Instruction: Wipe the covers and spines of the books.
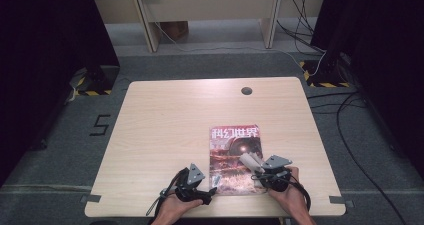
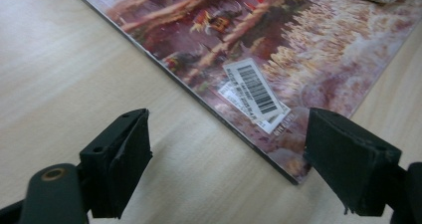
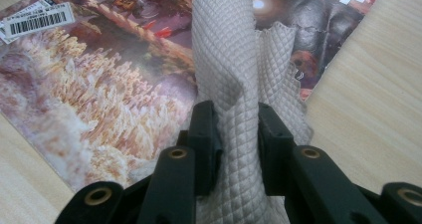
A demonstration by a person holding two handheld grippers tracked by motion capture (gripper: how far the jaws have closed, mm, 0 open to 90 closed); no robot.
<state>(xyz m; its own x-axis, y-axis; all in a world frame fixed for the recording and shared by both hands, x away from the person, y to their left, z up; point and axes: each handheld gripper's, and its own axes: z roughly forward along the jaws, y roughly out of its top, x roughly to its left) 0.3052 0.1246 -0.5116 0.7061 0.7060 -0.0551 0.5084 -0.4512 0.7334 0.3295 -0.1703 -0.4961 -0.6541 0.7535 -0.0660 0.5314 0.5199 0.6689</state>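
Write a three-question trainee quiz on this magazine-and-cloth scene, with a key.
1. True or false: the right gripper is shut on the cloth.
2. What does the cloth rest on? A. bare table B. the magazine C. a tray
3. Fill in: the left gripper has its jaws ____, framing the magazine's near corner beside the barcode label.

Key: 1 true; 2 B; 3 open.
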